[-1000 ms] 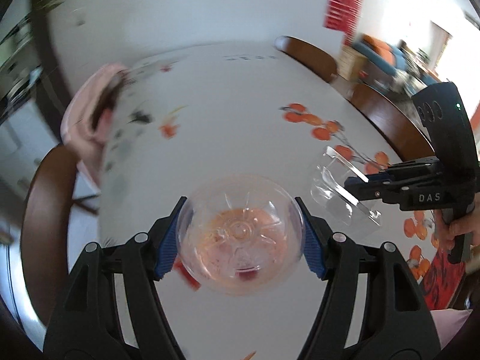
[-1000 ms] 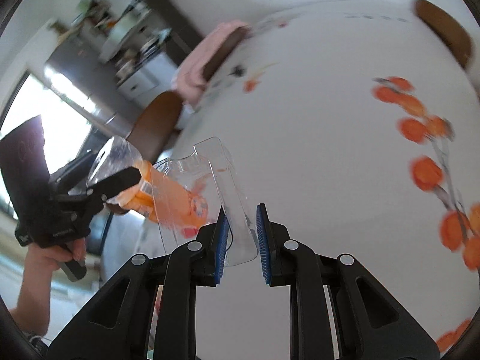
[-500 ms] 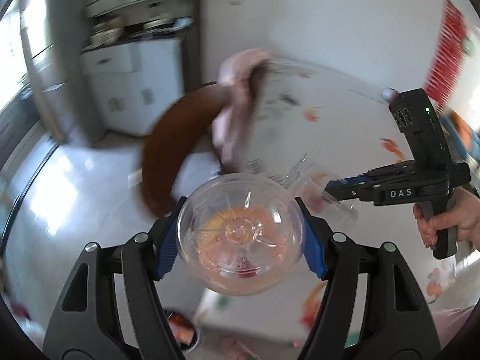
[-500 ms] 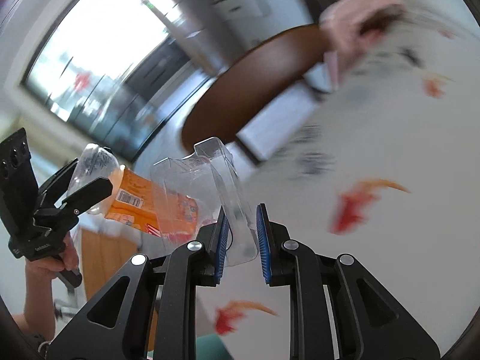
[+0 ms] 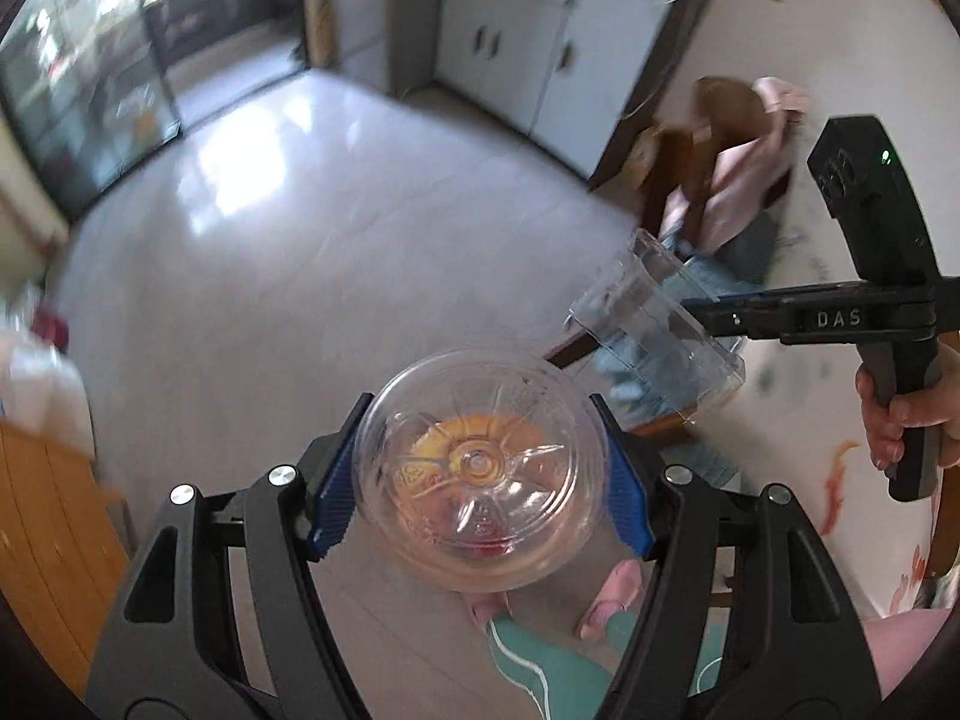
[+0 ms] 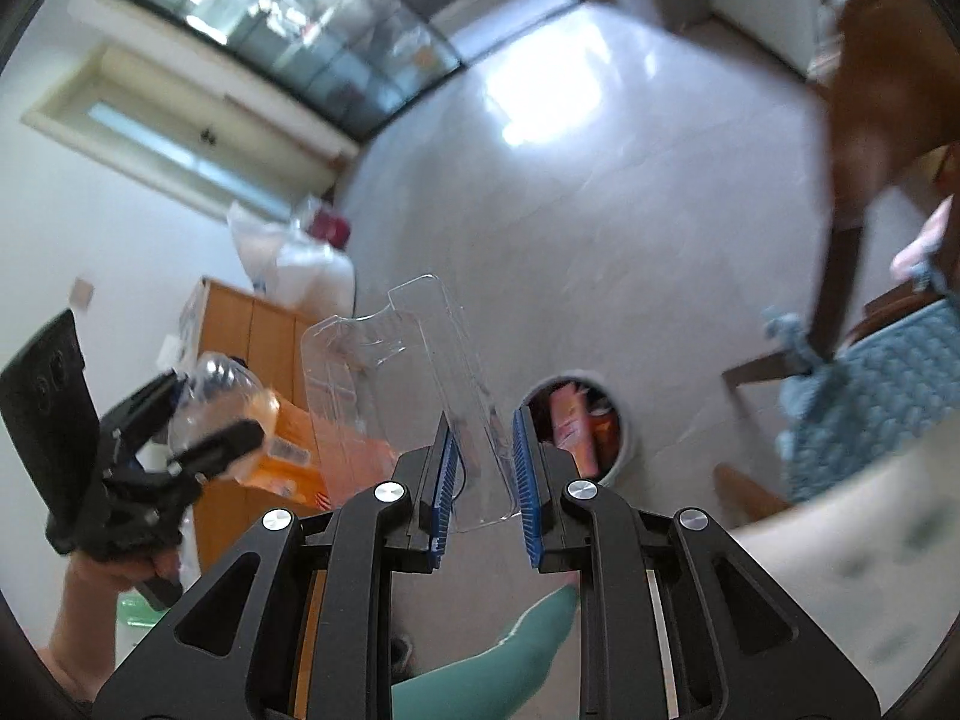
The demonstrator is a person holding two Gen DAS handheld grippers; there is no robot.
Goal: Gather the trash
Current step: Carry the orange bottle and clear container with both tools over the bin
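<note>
My left gripper (image 5: 480, 480) is shut on a clear plastic bottle with an orange label (image 5: 480, 474), seen bottom-first; it also shows in the right wrist view (image 6: 240, 420). My right gripper (image 6: 483, 474) is shut on a clear plastic clamshell container (image 6: 408, 360), which also shows in the left wrist view (image 5: 654, 336). Both are held in the air above the tiled floor. A small round trash bin (image 6: 624, 438) with colourful wrappers inside stands on the floor just beyond the right gripper's fingers.
A wooden chair with a blue cushion (image 6: 870, 378) and the table edge (image 6: 840, 540) are to the right. A wooden cabinet (image 6: 252, 348) with white bags stands to the left. The person's legs in teal trousers (image 6: 498, 666) are below.
Both grippers have swung away from the table toward the floor, still holding the bottle and the clamshell. The trash bin has come into the right wrist view.
</note>
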